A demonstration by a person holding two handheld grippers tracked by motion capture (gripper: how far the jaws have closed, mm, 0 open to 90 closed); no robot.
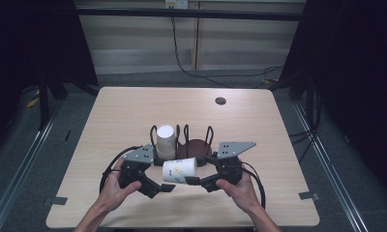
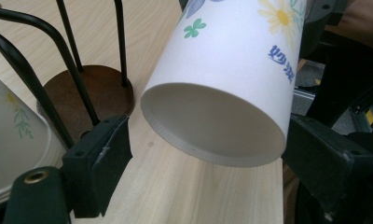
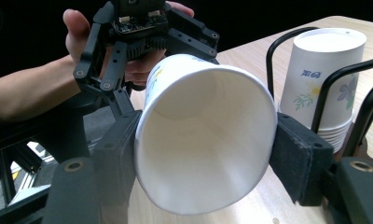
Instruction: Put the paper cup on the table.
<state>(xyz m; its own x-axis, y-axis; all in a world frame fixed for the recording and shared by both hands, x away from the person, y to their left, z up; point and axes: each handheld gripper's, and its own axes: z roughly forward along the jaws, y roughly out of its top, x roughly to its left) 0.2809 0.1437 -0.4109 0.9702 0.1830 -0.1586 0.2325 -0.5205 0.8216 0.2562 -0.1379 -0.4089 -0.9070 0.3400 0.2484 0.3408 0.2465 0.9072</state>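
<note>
Your right gripper (image 3: 201, 161) clamped the paper cup (image 1: 180, 169) by its mouth, near the table's (image 1: 133, 104) front edge. Your left gripper (image 2: 203, 161) stood open around its base, one pad apart. You needed a light squeeze there, lest the wall buckle.

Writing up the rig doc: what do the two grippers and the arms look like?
Both the left gripper and right gripper are black, with blocky two-jaw linkages and brass-coloured screws. Each carries a grey three-cornered plate with small holes on top and trails a looping black cable. The forearms are bare, no sleeves or gloves visible.
</note>
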